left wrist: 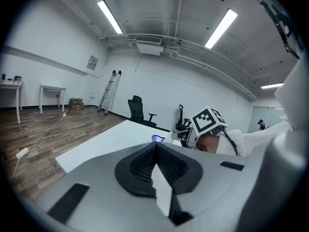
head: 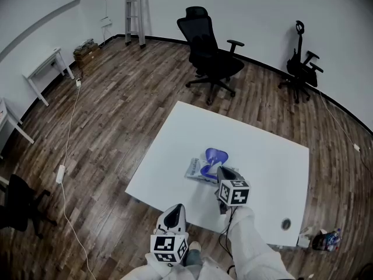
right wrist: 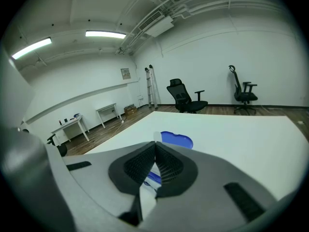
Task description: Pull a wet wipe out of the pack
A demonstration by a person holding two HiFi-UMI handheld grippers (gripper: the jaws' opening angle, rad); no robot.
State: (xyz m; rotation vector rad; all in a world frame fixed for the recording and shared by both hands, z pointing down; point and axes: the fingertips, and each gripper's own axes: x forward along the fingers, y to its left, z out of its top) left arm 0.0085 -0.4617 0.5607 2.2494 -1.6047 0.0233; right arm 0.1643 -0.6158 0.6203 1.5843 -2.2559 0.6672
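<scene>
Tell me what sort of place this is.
Probably a sparse office or lab workroom. A white rectangular table stands on dark wood-plank flooring, a black wheeled office chair sits near the white wall, and a metal stepladder leans at the far wall.

A person is wearing white sleeves (head: 252,241); the grey left gripper (head: 176,210) and right gripper (head: 225,171) are each bearing a black-and-white marker cube (head: 234,192).
</scene>
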